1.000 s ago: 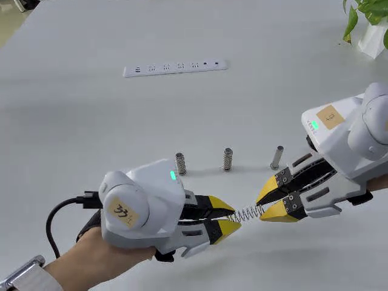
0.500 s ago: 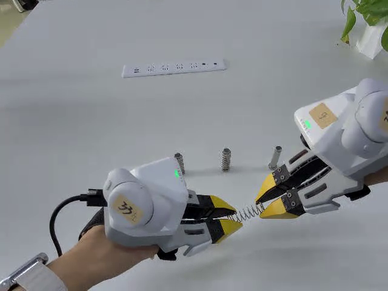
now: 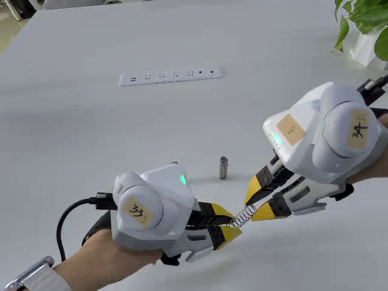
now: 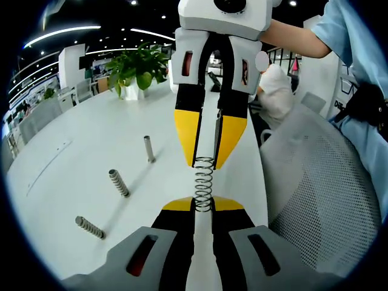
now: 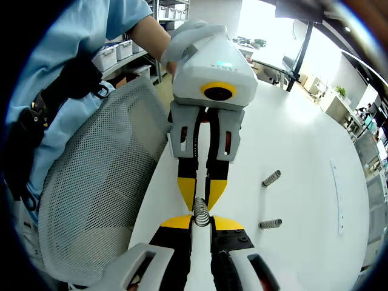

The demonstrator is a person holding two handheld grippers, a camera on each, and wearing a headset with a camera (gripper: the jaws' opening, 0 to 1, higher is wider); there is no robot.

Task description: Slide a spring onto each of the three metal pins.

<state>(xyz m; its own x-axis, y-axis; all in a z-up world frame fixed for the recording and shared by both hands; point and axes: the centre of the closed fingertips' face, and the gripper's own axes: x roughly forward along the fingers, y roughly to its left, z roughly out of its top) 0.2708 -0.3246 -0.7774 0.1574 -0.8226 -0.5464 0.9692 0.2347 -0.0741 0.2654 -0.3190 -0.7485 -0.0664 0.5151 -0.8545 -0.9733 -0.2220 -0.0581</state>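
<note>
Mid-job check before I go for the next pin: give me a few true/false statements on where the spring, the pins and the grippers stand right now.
1. The loose spring is gripped at one end by the left gripper and at the other by the right gripper. True.
2. All three pins already carry springs. False: the middle pin and the end pin carry springs, but the bare pin has none.
3. The loose spring lies flat on the table. False: it is held in the air between the two grippers.
4. A power strip lies on the table beyond the pins. True.
</note>
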